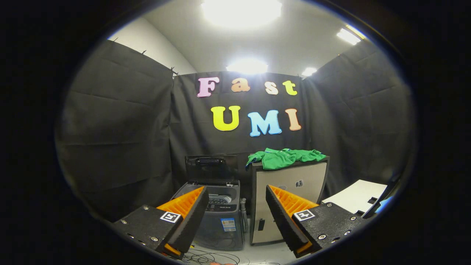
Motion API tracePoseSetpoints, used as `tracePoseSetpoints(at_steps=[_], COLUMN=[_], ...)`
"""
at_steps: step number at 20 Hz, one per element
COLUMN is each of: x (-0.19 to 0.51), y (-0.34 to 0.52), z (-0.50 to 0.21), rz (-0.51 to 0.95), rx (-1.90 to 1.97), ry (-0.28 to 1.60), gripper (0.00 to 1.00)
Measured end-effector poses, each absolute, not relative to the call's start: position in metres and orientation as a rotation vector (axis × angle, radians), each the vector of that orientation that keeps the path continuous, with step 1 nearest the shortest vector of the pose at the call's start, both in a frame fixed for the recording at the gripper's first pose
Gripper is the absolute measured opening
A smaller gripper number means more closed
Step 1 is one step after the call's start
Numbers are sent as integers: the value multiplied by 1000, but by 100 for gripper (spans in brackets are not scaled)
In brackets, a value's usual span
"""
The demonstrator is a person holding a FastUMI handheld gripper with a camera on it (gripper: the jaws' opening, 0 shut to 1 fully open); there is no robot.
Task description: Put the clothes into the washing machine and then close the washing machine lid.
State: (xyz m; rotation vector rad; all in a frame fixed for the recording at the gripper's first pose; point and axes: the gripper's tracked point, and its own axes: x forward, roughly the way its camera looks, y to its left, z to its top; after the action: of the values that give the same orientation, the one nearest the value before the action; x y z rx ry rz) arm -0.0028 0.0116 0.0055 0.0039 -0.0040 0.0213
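Your claw [237, 206] was spread wide, holding nothing, its fingers [191, 217] well short of everything in the booth. Beyond the fingers, and showing partly between them, stood the washer [220, 221] on the floor, its lid [211, 168] already tipped up against the black cloth wall, the tub mouth open below it. Just beside the washer, on the side of the other finger, stood a cabinet [290, 184], taller than the washer. The clothes [285, 157], a green heap, lay on the cabinet's top, with one fold hanging over the edge nearest the washer. A white board [357, 197] leaned near the cabinet on its far side; cables [209, 257] trailed on the floor under the fingers. Nothing had gone into the tub yet, as far as you could judge. The heap looked soft, light and limp, so it would likely sag and trail once lifted. You would do well to pinch a bunched ridge near the middle of the heap, not the hanging fold, so less cloth drags on the cabinet edge.
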Motion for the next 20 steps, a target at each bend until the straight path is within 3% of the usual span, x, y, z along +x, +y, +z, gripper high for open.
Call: tracePoseSetpoints(at_steps=[20], x=[11], y=[10], z=[24], rz=[22], rx=[-13], ry=[-9], gripper=[96])
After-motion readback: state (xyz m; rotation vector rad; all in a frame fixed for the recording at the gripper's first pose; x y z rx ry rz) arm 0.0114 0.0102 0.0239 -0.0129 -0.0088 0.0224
